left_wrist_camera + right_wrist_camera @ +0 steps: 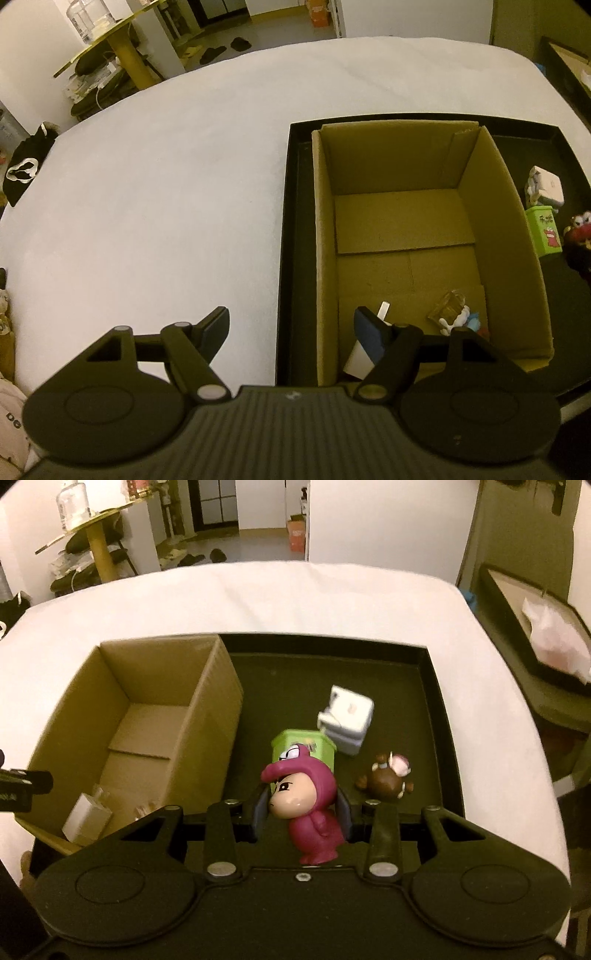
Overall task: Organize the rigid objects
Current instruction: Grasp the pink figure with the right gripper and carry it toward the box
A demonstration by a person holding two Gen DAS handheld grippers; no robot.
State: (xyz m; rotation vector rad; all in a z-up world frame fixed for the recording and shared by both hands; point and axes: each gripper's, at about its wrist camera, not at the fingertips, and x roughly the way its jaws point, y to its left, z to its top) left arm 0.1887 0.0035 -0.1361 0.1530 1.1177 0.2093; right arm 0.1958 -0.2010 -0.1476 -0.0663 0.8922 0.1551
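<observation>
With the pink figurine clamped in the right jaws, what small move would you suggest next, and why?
Probably carry the pink figurine left, over the cardboard box. The right gripper grips it above the black tray, and the box already holds sorted items with bare floor free.

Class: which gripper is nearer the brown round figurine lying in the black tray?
Right. The right gripper hangs beside the brown round figurine; the left gripper is over the cardboard box's far wall.

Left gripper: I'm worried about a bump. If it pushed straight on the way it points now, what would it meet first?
Probably the near left wall of the open brown cardboard box, which stands between the open left gripper fingers, or the black tray rim beside it. Depth is unclear.
</observation>
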